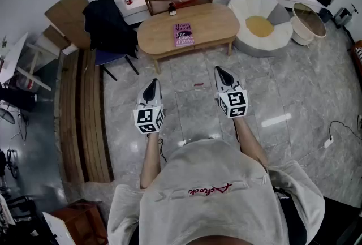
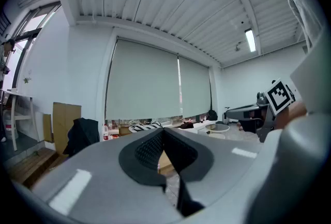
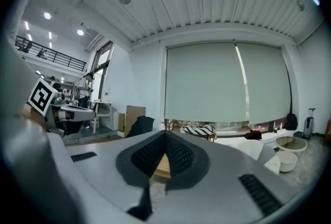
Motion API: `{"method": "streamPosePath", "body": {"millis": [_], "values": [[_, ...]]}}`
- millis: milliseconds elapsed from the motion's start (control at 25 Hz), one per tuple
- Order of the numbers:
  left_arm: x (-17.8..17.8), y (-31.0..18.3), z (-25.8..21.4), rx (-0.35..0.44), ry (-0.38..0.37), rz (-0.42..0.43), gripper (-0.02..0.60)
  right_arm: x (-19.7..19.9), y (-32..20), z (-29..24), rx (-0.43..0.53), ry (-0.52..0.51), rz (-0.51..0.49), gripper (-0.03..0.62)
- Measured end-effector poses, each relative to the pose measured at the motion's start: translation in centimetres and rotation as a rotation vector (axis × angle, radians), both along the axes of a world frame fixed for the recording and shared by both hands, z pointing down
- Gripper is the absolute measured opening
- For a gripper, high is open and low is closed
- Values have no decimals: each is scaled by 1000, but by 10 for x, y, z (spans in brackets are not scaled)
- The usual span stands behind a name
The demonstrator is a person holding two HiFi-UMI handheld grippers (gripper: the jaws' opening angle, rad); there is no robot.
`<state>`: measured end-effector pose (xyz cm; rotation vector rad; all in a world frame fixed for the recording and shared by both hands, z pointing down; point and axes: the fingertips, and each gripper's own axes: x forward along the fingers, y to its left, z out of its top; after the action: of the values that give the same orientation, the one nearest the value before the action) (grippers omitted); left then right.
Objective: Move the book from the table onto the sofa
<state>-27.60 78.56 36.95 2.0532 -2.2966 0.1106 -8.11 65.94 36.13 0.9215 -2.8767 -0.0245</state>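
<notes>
**Grippers idle, well short of the oval light-wood coffee table point(image 1: 215, 23), with the pickup not yet begun.**
The white round padded seat with a yellow cushion point(image 1: 244, 12), which I take for the sofa, stands just right of the table. The pink paperback book point(image 1: 183, 34) lies flat on the tabletop, out of reach. I hold the left gripper point(image 1: 151, 86) and right gripper point(image 1: 222, 74) level, jaws fully closed on nothing, since the approach comes first.

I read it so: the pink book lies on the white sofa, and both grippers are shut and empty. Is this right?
Not quite. The head view shows the pink book on the wooden table, not on the white sofa. The rest holds: the left gripper and the right gripper are both shut and empty.
</notes>
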Motion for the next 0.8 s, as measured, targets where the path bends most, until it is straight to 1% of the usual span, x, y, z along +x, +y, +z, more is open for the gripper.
{"method": "streamPosePath", "body": {"millis": [440,800], "values": [[5,-5,-3,-5,-3,0,9,8,-6,-1,-9,-6,-1,8],[25,-16,-1,-14,-20,1,9,20,-16,-1,1,-33,-11,8]]}}
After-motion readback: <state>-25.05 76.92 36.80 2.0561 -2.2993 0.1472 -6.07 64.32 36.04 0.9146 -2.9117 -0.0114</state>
